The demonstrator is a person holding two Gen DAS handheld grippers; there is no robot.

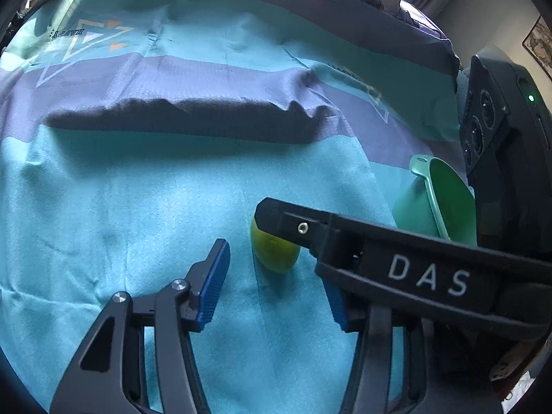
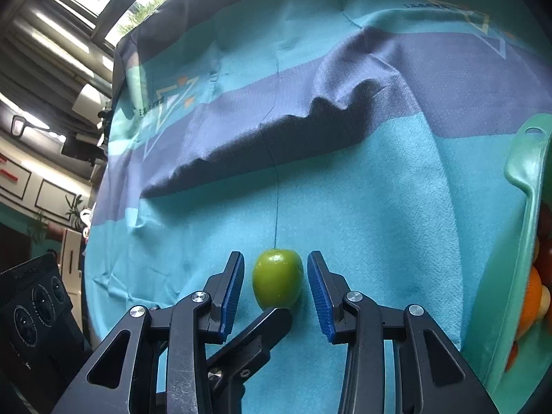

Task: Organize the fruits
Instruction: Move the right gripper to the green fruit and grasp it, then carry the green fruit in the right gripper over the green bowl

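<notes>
A green apple [image 2: 277,281] lies on the teal and purple cloth [image 2: 362,189]. My right gripper [image 2: 275,288] is open, its blue pads on either side of the apple with a small gap each side. In the left wrist view the apple [image 1: 274,252] is partly hidden by the right gripper's black finger [image 1: 345,238]. My left gripper [image 1: 276,283] is open and empty, just short of the apple. A green bowl [image 2: 524,227] at the right edge holds an orange [image 2: 533,296] and other fruit.
The green bowl shows in the left wrist view [image 1: 431,200] at the right, beside the black body of the other gripper [image 1: 500,145]. A raised fold in the cloth [image 1: 186,117] casts a dark shadow across the middle. The cloth's far edge drops off.
</notes>
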